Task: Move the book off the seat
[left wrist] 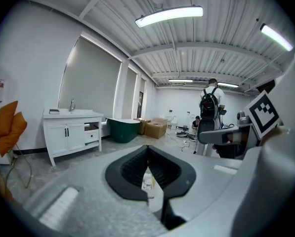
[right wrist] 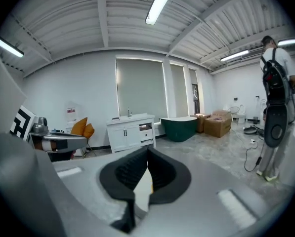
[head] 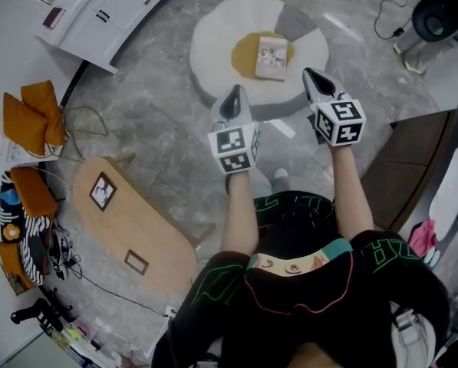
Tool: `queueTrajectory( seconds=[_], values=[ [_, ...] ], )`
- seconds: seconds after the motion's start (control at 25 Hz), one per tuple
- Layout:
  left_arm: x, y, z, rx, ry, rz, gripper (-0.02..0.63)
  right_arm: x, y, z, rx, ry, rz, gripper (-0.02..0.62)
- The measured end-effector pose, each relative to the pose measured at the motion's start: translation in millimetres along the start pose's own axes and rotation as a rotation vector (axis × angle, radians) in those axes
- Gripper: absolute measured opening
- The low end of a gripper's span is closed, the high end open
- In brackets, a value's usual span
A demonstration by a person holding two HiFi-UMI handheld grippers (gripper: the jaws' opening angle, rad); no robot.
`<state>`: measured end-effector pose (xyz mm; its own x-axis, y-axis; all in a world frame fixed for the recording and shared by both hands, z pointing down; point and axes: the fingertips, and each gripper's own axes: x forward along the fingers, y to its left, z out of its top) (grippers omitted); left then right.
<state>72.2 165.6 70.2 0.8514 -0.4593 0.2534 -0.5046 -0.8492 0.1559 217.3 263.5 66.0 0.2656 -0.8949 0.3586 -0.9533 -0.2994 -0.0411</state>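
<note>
Book (head: 271,57), small, pale and rectangular, lies flat on the yellow centre of the white, egg-shaped floor seat (head: 213,52), at 12 o'clock from the person. Nothing of the move is done yet. The 2 grippers seem to hover over the seat's near rim, though height is hard to judge. The left gripper (head: 235,92) is at 7 o'clock of the book and the right gripper (head: 313,75) at 4 o'clock. Both have their jaws pressed together on nothing. Reaching, gripping and carrying off all remain.
</note>
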Motion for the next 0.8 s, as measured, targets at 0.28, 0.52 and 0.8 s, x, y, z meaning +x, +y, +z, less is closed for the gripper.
queueTrajectory(
  seconds=[0.28, 0.52, 0.8],
  values=[
    [75.7, 39.8, -29.6, -0.074, 0.092, -0.069, 0.011, 68.9, -11.7, -23.5, 0.026, 0.111, -0.043, 0.003],
    [186.1, 52.6, -64.6, -0.043, 0.203, -0.191, 0.011, 150.7, -49.2, -58.2, 0.115, 0.21, -0.113, 0.003],
    [274.3, 52.7, -106.1, -0.032, 0.342, -0.34, 0.011, 229.1, -47.9, -86.7, 0.164, 0.338, -0.106, 0.003]
  ],
)
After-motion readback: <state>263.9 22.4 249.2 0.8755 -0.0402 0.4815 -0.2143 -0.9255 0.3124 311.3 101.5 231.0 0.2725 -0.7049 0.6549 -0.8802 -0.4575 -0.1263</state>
